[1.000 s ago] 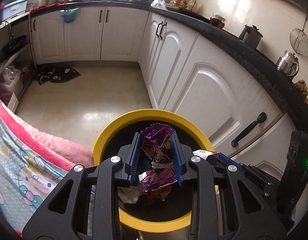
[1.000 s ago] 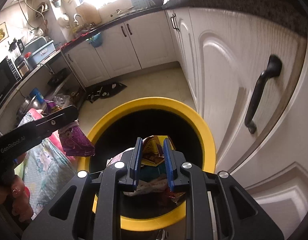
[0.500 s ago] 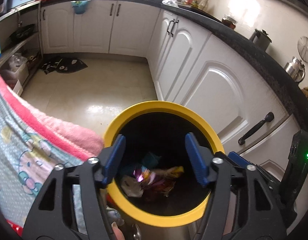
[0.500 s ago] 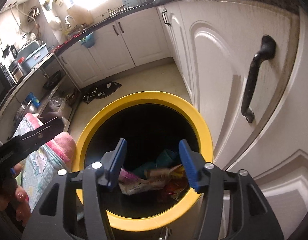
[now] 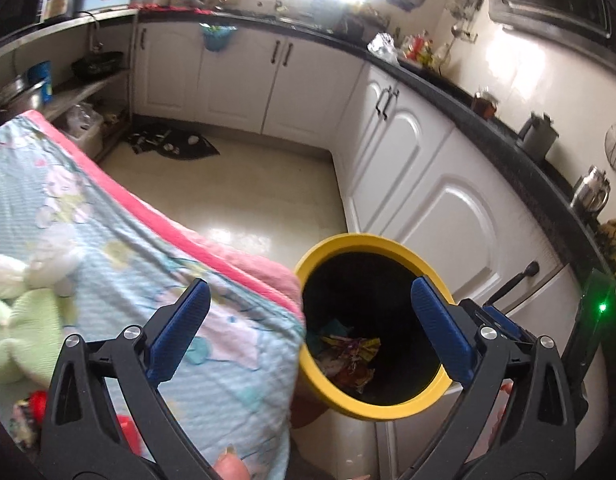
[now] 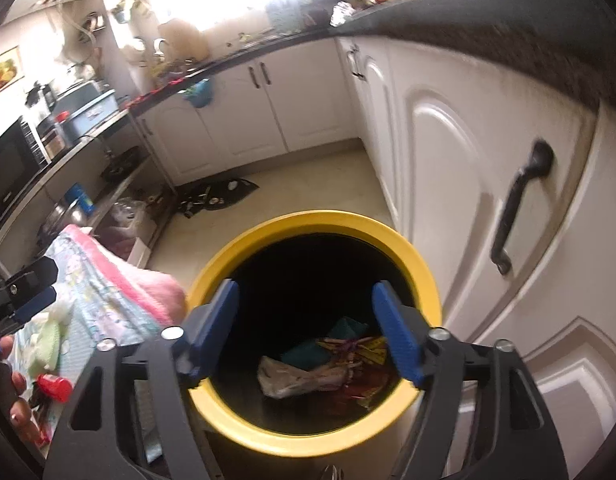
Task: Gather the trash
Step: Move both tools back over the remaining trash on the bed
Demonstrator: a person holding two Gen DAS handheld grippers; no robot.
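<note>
A bin with a yellow rim [image 5: 367, 240] [image 6: 308, 220] stands on the floor against the white cabinets. Crumpled wrappers [image 5: 349, 354] [image 6: 327, 364] lie at its bottom, among them purple and yellow foil and a pale bag. My left gripper [image 5: 308, 292] hangs over the bin's left side and the blanket edge. Its jaws are opening wide and hold nothing. My right gripper [image 6: 304, 292] sits directly above the bin mouth, jaws opening, nothing between the blue pads. In the right wrist view one finger [image 6: 36, 300] of the left gripper shows at the far left.
A blanket-covered surface [image 5: 108, 260] with a pink border lies left of the bin, bearing a green soft toy [image 5: 12, 320] and a red item [image 6: 54, 386]. White cabinet doors [image 5: 459, 216] with a black handle [image 6: 519, 208] stand right. A dark mat [image 5: 172, 146] lies on the tiled floor.
Both grippers opened and let go of their wrappers, which now lie in the bin. The left gripper pulled back and left over the blanket. The right one rose slightly.
</note>
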